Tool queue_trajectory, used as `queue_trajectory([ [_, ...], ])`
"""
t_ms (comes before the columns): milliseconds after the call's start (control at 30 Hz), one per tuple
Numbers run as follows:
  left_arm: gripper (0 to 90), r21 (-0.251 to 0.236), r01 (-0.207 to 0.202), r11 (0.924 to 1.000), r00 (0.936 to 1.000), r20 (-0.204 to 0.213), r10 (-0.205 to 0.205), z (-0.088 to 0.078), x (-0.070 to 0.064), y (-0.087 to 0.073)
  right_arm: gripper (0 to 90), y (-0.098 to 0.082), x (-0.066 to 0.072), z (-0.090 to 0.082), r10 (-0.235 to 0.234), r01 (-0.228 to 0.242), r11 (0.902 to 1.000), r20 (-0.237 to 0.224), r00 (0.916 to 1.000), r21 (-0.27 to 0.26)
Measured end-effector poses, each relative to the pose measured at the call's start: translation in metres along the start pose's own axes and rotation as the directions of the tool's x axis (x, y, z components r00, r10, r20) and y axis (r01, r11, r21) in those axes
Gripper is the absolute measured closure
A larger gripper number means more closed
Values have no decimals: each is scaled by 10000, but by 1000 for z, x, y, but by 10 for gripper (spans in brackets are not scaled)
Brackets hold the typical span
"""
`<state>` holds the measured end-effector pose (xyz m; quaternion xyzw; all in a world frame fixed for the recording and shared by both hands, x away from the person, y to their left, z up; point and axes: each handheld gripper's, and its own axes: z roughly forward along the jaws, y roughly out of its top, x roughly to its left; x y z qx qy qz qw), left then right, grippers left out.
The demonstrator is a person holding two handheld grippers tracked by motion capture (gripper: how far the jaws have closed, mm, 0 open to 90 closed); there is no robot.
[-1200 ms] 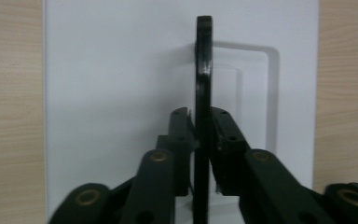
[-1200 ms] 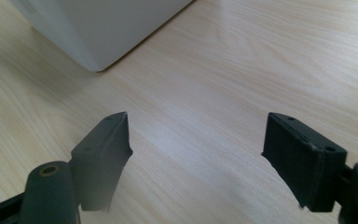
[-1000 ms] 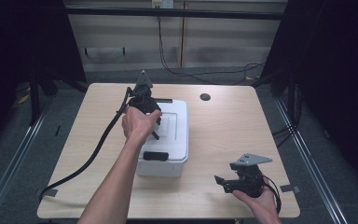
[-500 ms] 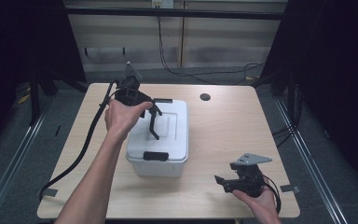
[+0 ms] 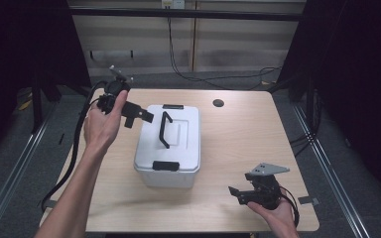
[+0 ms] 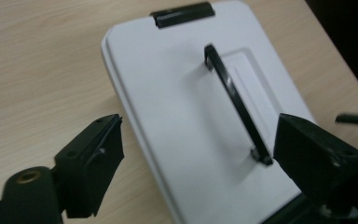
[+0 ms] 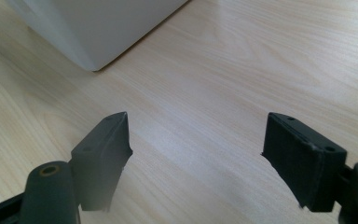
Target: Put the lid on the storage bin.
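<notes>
High view shows the white plastic lidded box (image 5: 168,144) standing at the middle of the pale wooden table (image 5: 238,134), its black carrying handle (image 5: 164,130) raised upright and black latches (image 5: 165,165) at both ends of the lid. The left gripper (image 5: 138,114) hangs in the air just beside the box's far left corner; its jaws have just been opening and now stand wide with nothing between them, apart from the handle. The right gripper (image 5: 234,193) rests low near the table's front edge, right of the box, jaws also spread wide and empty over bare wood.

From where I stand, the risks look like these. The upright handle seems free to swing, so it could drop flat with a knock, or a jaw coming back from the side could clip it and skid the box across the smooth tabletop. Nothing steadies the box: the right gripper is well apart from it. Whether the latches are snapped shut I cannot quite tell from the left gripper view; if they are loose, a lift by the handle might pull the lid off and leave the body behind. The left gripper's thick black cable (image 5: 74,158) trails off the table's left side and could snag.
</notes>
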<state>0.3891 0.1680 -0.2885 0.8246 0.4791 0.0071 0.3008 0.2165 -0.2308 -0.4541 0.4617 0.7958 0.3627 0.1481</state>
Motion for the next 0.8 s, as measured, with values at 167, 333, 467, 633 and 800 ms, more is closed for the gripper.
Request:
queue_trajectory([
  [167,169,-822,-254,9963,9997,-38,251,-7,18,-30,224,0,0,0,24,-24,10000,26,10000,8],
  [333,166,-1220,-476,9914,9988,-145,462,-5,40,-68,225,-1,-1,0,43,-43,10000,98,9999,-26],
  [467,166,-1717,-593,9834,9982,-25,598,1,57,-106,224,-1,-2,-1,105,-103,9999,158,9998,-77],
  [633,166,-1592,-759,9843,9971,-39,762,16,66,-146,223,-2,-4,1,292,-284,9992,253,9993,-295],
  [800,189,-1796,-665,9815,9963,412,751,13,69,-155,223,-1,-5,5,374,-365,9991,391,9985,-216],
])
